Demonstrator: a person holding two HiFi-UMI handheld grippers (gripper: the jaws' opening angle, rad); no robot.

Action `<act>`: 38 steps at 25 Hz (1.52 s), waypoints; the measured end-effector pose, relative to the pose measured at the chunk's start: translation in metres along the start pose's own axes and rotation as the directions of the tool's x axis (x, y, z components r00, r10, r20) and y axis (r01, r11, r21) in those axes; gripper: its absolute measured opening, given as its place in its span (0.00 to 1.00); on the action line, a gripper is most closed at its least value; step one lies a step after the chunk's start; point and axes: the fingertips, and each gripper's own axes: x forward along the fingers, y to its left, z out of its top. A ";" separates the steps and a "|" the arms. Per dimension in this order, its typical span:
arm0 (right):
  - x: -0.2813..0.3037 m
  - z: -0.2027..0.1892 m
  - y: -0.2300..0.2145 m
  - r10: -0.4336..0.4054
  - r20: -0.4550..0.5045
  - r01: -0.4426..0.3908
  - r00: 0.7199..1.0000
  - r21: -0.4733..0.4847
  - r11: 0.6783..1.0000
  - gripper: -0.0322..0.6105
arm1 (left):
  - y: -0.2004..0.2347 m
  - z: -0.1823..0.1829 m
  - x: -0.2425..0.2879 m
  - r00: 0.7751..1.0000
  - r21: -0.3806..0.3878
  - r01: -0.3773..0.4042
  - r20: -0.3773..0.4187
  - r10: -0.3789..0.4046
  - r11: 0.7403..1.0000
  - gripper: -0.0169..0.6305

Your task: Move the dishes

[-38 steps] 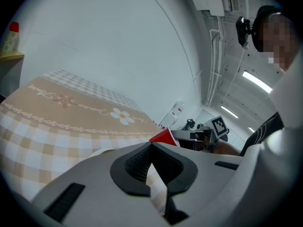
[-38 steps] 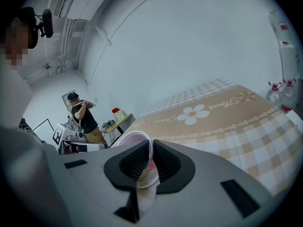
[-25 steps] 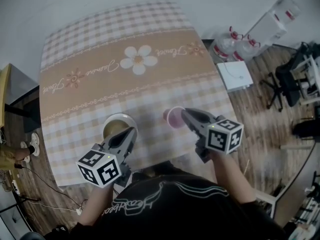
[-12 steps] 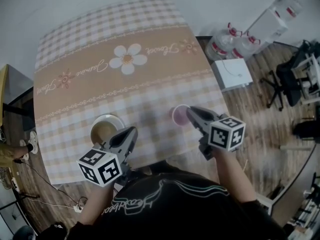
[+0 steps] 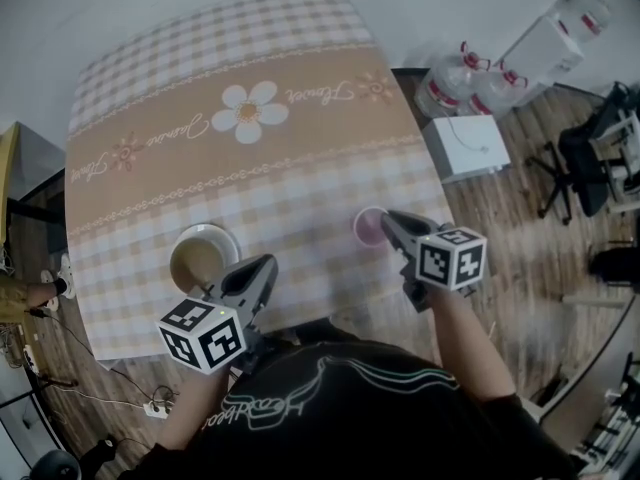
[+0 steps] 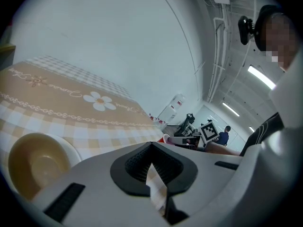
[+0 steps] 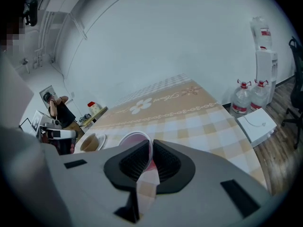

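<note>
The table (image 5: 250,183) is covered by a checked cloth with a tan band across its middle bearing a white flower print (image 5: 248,111). At the near left of the cloth stands a cream bowl (image 5: 202,259), upright and ringed in white; in the left gripper view it lies low at the left (image 6: 34,167), with its hollow showing nothing inside. Just to the right of it, and not touching it, the left gripper (image 5: 267,264) points toward the table from the near edge. Its jaws are drawn together, with only a thin slit between them (image 6: 151,146) and nothing but cloth showing through. Further right, near the table's right edge, is a pink cup (image 5: 368,228). The right gripper (image 5: 386,217) is clamped on the cup's near rim, with one pad inside the wall and one outside (image 7: 150,148), and the cup's mouth (image 7: 134,139) shows just past the tips. Whether the cup's base rests on the cloth cannot be determined. On the wooden floor to the right of the table are two water bottles (image 5: 452,88) and a flat white box (image 5: 468,148), well apart from the dishes.
</note>
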 end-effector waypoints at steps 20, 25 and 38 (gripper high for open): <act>0.006 0.018 -0.019 -0.001 0.049 -0.001 0.999 0.038 0.999 0.28 | 0.002 -0.002 0.003 0.999 -0.029 -0.038 0.035 0.039 0.999 0.02; -0.016 0.059 0.000 -0.025 0.250 0.045 0.968 -0.073 0.996 0.28 | 0.004 0.001 -0.005 0.997 -0.036 -0.044 0.056 0.046 0.998 0.02; -0.012 0.067 0.148 0.336 0.268 -0.290 0.903 -0.198 0.936 0.07 | 0.029 0.018 -0.079 0.988 -0.040 -0.094 0.120 0.098 0.995 0.02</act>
